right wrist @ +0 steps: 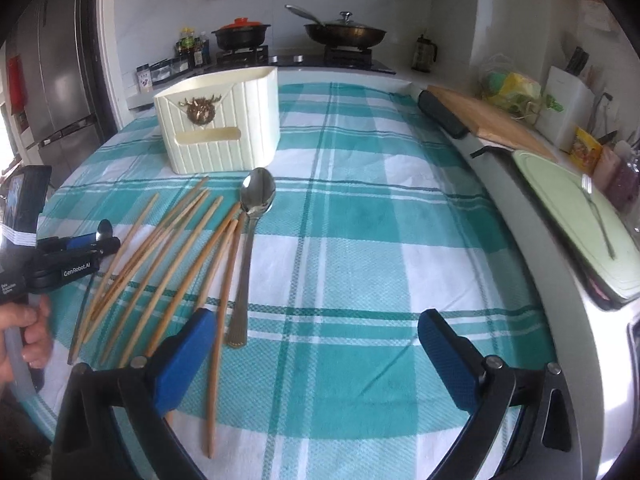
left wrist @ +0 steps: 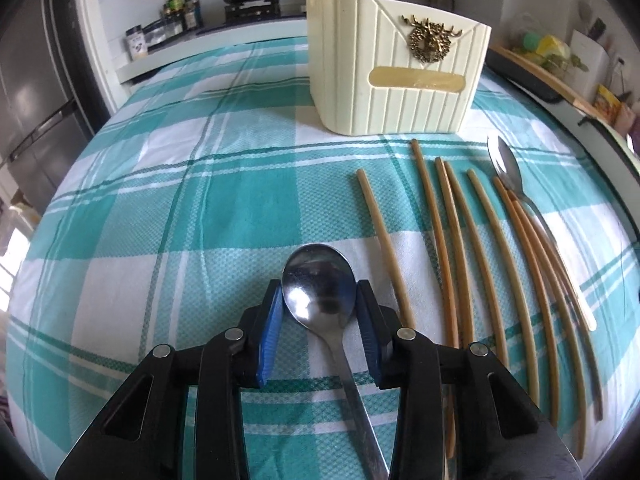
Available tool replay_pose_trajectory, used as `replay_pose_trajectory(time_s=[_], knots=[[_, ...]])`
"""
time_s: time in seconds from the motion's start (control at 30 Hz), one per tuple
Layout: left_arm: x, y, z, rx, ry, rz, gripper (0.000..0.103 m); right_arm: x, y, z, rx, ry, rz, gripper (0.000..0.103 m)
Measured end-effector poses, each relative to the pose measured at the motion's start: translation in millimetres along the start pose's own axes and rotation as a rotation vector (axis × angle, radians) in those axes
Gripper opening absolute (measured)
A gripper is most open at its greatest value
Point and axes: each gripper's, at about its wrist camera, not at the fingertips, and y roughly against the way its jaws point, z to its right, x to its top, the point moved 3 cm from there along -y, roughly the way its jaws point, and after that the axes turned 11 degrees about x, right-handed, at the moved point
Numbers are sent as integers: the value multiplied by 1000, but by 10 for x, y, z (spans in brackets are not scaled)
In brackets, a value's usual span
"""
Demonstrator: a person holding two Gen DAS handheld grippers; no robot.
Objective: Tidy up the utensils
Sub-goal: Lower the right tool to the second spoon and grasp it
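Near spoon [left wrist: 318, 294] flat on the checked cloth [left wrist: 224, 216], bowl pinched between the left gripper [left wrist: 319, 312] pads — a curved, slick hold, likely to slip or swing on lifting. Chopsticks [left wrist: 460, 236] just beside, second spoon [right wrist: 256, 216] beyond, easily nudged. Holder [left wrist: 396, 68] well apart. Right gripper [right wrist: 316, 356] spread wide, empty.

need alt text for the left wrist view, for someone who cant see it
The left gripper has its blue pads against the sides of a metal spoon's bowl on a teal-and-white checked tablecloth. To the right lie loose wooden chopsticks and a second spoon. Behind them stands a cream ribbed holder.
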Motion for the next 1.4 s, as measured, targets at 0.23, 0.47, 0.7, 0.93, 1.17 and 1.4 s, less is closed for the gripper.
replay_pose_trajectory(time_s=[0.23,0.47,0.7,0.93,1.17,1.4], knots=[[42,-45,-50,-27,-30,5,36,398,-793,-90,132,-27,-76,87],[79,-90,-76,-34,1,3,36,793,-1419,-150,98,-72,-104,73],[145,-138,-83,-30,3,9,36,984,-1640,-307,2,-11,-129,42],[266,-27,-227,-49,48,32,36,1053,-1407,-248,71,-50,-71,42],[426,467,-433,-82,89,129,36,1147,-640,-292,136,-37,75,42],[529,891,-552,-126,115,198,36,1194,-29,-291,146,-13,202,42]])
